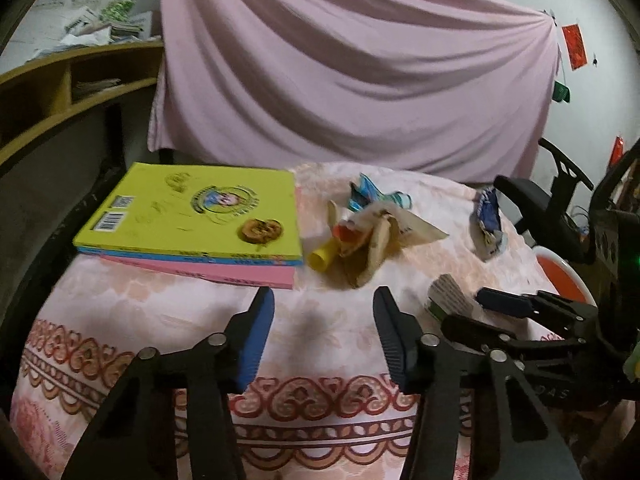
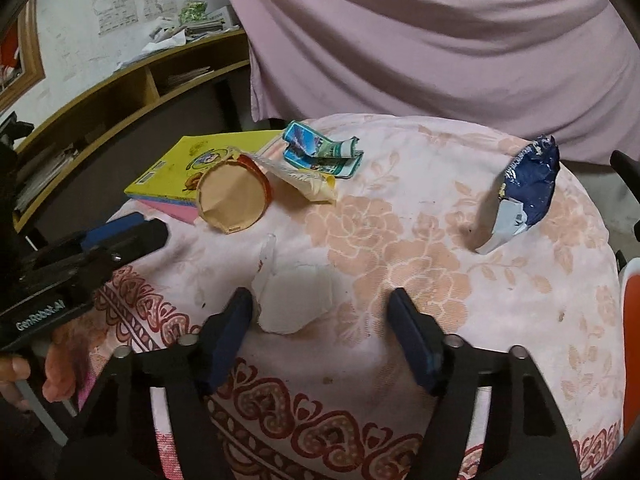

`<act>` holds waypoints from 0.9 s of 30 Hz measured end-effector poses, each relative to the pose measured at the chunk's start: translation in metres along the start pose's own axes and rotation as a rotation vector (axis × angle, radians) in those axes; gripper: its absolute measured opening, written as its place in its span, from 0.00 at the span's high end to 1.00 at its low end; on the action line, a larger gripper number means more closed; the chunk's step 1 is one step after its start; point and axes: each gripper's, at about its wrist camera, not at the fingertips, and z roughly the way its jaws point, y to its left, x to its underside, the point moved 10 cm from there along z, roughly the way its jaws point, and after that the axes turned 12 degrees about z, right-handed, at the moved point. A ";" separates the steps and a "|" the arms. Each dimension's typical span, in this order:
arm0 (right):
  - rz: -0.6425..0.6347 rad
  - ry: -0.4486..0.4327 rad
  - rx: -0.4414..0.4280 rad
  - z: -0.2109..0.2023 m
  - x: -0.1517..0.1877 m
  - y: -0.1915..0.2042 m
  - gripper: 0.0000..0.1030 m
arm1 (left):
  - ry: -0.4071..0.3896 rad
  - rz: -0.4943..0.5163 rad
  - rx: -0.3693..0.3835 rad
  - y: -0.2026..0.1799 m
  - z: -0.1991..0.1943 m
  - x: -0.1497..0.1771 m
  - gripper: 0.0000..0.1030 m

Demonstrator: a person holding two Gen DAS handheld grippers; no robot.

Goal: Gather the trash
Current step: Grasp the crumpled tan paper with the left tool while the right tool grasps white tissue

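Your right gripper (image 2: 320, 316), fingers wide, had the crumpled white paper (image 2: 294, 300) just ahead, left of centre; left gripper (image 1: 324, 320) also wide.

Home room: draped sheet (image 1: 340, 64), cluttered shelf (image 2: 132, 88).

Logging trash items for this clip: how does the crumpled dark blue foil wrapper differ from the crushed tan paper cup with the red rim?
The dark blue foil wrapper lies alone toward the table's right side; the tan paper cup sits left, beside the yellow book. The wrapper is shiny and crumpled flat, the cup matte, its open mouth showing. Both rest ungripped on the floral tablecloth.
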 end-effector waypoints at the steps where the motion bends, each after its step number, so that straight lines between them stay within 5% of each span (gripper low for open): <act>1: 0.003 0.001 -0.003 0.000 0.000 0.000 0.51 | 0.006 0.001 0.011 -0.002 0.002 0.000 0.59; 4: 0.006 0.003 -0.014 0.000 -0.001 -0.001 0.69 | 0.019 0.003 0.037 -0.010 0.008 -0.002 0.60; 7: 0.017 0.002 -0.025 0.000 -0.004 -0.004 0.72 | 0.019 0.011 0.052 -0.016 0.012 -0.007 0.63; 13: 0.081 -0.029 -0.024 -0.007 -0.014 -0.025 0.74 | 0.012 0.020 0.047 -0.023 0.022 -0.021 0.69; 21: 0.099 -0.063 -0.041 -0.016 -0.018 -0.031 0.74 | 0.030 0.008 0.028 -0.023 0.035 -0.025 0.93; 27: 0.069 -0.118 -0.049 -0.028 -0.020 -0.027 0.74 | 0.007 0.017 0.016 -0.025 0.025 -0.024 0.97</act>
